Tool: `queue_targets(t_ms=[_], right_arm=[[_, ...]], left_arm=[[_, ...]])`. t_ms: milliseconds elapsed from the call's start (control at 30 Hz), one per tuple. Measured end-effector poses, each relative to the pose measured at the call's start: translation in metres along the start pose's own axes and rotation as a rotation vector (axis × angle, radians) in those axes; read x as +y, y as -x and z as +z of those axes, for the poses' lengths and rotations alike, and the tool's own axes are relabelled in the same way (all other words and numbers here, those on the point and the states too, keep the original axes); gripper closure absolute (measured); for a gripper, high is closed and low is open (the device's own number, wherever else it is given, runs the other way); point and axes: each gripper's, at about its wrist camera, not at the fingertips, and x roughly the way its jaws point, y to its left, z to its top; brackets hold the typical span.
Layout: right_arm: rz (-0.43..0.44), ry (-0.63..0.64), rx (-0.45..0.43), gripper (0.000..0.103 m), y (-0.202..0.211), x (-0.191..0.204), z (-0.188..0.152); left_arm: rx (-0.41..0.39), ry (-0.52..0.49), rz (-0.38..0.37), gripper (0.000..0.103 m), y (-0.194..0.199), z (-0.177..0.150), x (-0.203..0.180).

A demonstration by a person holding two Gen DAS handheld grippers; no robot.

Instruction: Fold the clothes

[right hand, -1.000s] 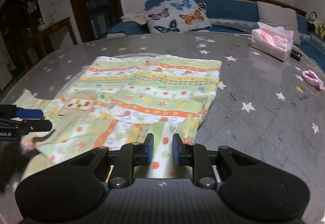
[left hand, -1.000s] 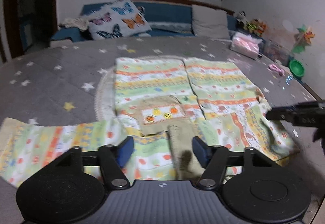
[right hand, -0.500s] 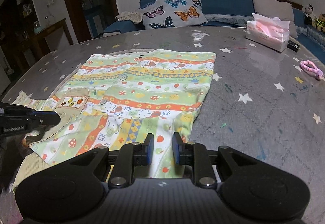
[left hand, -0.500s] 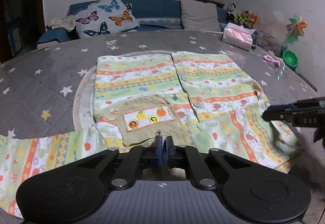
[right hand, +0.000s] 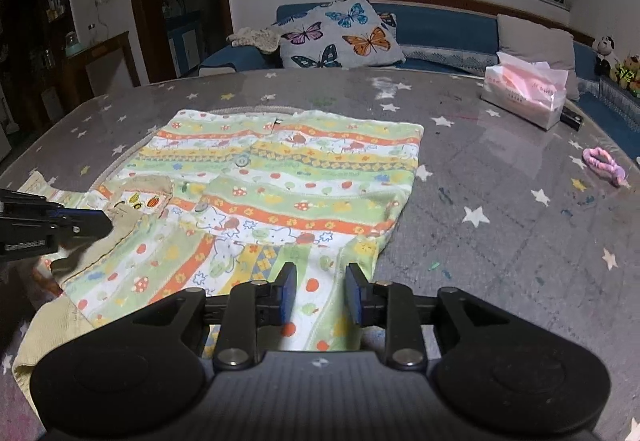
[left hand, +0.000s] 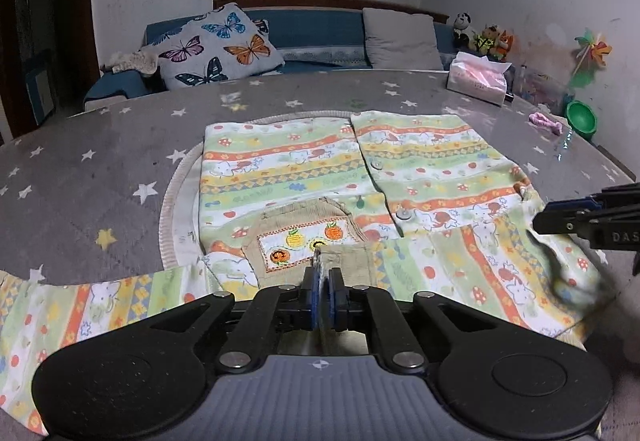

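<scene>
A child's striped, printed shirt (left hand: 304, 165) lies flat on the grey star-patterned table (left hand: 100, 161), buttons up, with a beige collar and embroidered patch (left hand: 308, 241). My left gripper (left hand: 324, 297) is shut on the beige collar edge (left hand: 348, 261) at the shirt's near side. One sleeve (left hand: 80, 317) stretches out to the left. In the right wrist view the shirt (right hand: 288, 181) lies ahead, and my right gripper (right hand: 320, 295) is open just above the folded-in sleeve (right hand: 320, 305). The left gripper shows at that view's left edge (right hand: 92, 225).
A pink tissue box (right hand: 524, 93) stands at the table's far right, with a pink hair tie (right hand: 604, 165) nearby. A green bowl (left hand: 580, 119) sits near the right edge. A sofa with a butterfly pillow (left hand: 216, 45) is behind the table.
My left gripper closed on the beige collar a second ago and now holds it slightly raised. My right gripper has opened, letting go of the sleeve it held.
</scene>
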Motion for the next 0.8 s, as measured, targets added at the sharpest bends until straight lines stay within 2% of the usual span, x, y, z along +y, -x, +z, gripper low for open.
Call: queue_targets(t_ms=[33,100,133,200,300,500,800], right_arm=[[-0.001,0.001,0.007,0.077,-0.002,0.000,0.000],[-0.003,0.003,0.006,0.076,-0.001,0.000,-0.001],[-0.001,0.006,0.005,0.074,0.001,0.002,-0.001],[0.013,0.022,0.003,0.068,0.007,0.007,-0.001],[0.051,0.059,0.003,0.067,0.013,0.021,-0.002],[0.143,0.141,0.005,0.065,0.017,0.059,-0.004],[0.247,0.240,-0.014,0.065,0.003,0.118,0.003]], left_arm=[[-0.001,0.001,0.004,0.088,0.002,0.000,0.001],[-0.016,0.004,0.022,0.064,0.010,-0.001,0.004],[-0.025,0.007,0.035,0.057,0.015,-0.001,0.007],[-0.040,0.015,0.060,0.051,0.024,-0.003,0.014],[-0.052,0.033,0.092,0.041,0.037,-0.007,0.026],[-0.060,0.117,0.196,0.033,0.057,-0.021,0.061],[-0.051,0.282,0.375,0.033,0.084,-0.045,0.120]])
